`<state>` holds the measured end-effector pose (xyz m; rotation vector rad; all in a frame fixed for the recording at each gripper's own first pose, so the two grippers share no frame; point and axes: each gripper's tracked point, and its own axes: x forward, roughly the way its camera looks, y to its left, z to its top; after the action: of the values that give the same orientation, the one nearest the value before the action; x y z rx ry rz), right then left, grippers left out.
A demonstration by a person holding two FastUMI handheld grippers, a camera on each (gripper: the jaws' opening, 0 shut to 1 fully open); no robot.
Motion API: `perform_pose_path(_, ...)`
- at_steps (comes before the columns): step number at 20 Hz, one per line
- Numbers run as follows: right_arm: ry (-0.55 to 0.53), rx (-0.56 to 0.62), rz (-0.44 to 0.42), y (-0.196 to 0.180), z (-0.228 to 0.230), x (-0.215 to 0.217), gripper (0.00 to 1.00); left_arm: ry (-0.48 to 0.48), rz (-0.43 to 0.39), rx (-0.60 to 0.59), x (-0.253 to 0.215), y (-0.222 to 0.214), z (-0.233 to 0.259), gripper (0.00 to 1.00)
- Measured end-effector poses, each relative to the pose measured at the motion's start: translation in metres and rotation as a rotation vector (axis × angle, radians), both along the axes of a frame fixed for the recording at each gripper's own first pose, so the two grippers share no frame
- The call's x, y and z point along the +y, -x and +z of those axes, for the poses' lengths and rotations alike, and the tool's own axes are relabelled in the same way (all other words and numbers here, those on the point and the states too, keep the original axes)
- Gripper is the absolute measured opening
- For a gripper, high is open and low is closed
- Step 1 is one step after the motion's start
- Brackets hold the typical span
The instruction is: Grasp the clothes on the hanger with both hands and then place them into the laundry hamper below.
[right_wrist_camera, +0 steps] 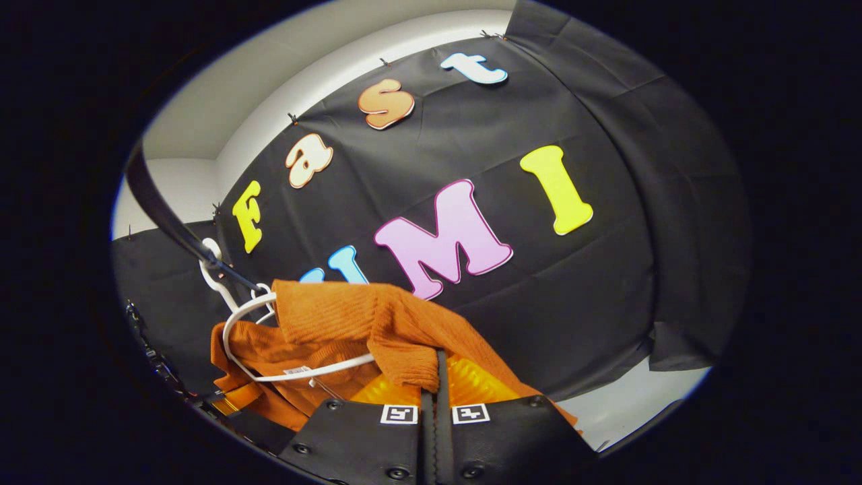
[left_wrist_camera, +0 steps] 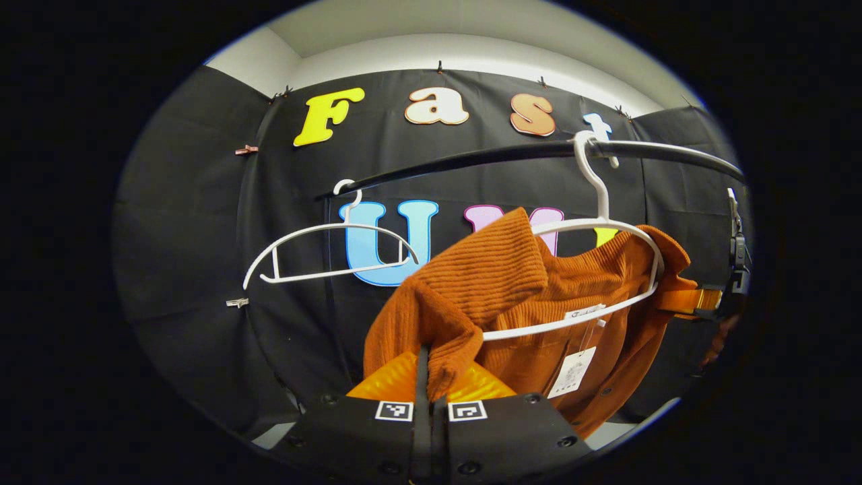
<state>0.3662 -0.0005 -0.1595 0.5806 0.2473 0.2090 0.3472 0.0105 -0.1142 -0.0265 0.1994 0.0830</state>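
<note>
Two pinches: each hand-held gripper, left [left_wrist_camera: 431, 367] and right [right_wrist_camera: 436, 369], is closed on the sweater [left_wrist_camera: 512, 283] to lift it off its hanger [left_wrist_camera: 592, 229] on the rail [left_wrist_camera: 539, 151].

Empty white hanger [left_wrist_camera: 330, 252] on dark rail [left_wrist_camera: 539, 151]; black cloth wall [right_wrist_camera: 606, 283].

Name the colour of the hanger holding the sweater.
White hanger, clearest in the left gripper view.

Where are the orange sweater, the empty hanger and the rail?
Sweater [left_wrist_camera: 498, 269], left gripper view, on its ribbed shoulder fold.
Empty hanger [left_wrist_camera: 316, 232], left gripper view, on its upper arc.
Rail [left_wrist_camera: 485, 156], left gripper view, on the bar between the two hangers' hooks.
</note>
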Motion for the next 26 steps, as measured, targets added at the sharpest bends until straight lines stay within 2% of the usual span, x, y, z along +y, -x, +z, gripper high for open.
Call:
perform_pose_path(3,0.002,-0.046,-0.031,-0.012,0.024,-0.017,0.04,-0.041,-0.006,-0.018,0.011,-0.001,0.017,0.04)
perform_pose_path(4,0.002,-0.061,-0.042,-0.016,0.029,-0.022,0.08,-0.053,-0.003,-0.024,0.017,-0.002,0.021,0.05)
perform_pose_path(5,0.009,-0.070,-0.058,-0.021,0.033,-0.029,0.04,-0.054,0.002,-0.023,0.020,-0.005,0.024,0.05)
perform_pose_path(6,0.025,-0.075,-0.072,-0.027,0.033,-0.032,0.04,-0.048,0.006,-0.021,0.025,-0.007,0.024,0.05)
perform_pose_path(7,0.050,-0.067,-0.087,-0.031,0.028,-0.038,0.04,-0.041,0.012,-0.020,0.031,-0.009,0.024,0.05)
perform_pose_path(8,0.065,-0.058,-0.097,-0.034,0.021,-0.041,0.09,-0.034,0.025,-0.016,0.039,-0.010,0.022,0.05)
perform_pose_path(9,0.075,-0.042,-0.105,-0.036,0.014,-0.044,0.04,-0.022,0.031,-0.005,0.044,-0.012,0.019,0.04)
perform_pose_path(11,0.086,-0.006,-0.115,-0.036,-0.006,-0.048,0.04,0.018,0.027,0.042,0.048,-0.012,0.001,0.04)
perform_pose_path(13,0.086,0.033,-0.104,-0.028,-0.028,-0.042,0.04,0.009,0.025,0.078,0.054,-0.008,-0.018,0.05)
perform_pose_path(17,0.041,0.103,-0.049,-0.003,-0.068,-0.011,0.04,0.037,0.039,0.148,0.061,0.007,-0.066,0.05)
perform_pose_path(18,0.029,0.113,-0.025,0.008,-0.074,0.000,0.07,0.037,0.038,0.154,0.059,0.013,-0.074,0.05)
perform_pose_path(19,0.016,0.121,0.005,0.018,-0.079,0.013,0.04,0.034,0.029,0.162,0.055,0.018,-0.081,0.05)
perform_pose_path(22,-0.025,0.118,0.098,0.049,-0.079,0.054,0.04,0.044,-0.051,0.163,0.027,0.037,-0.096,0.05)
perform_pose_path(26,-0.090,0.066,0.216,0.084,-0.047,0.105,0.04,0.056,-0.159,0.113,-0.019,0.050,-0.074,0.05)
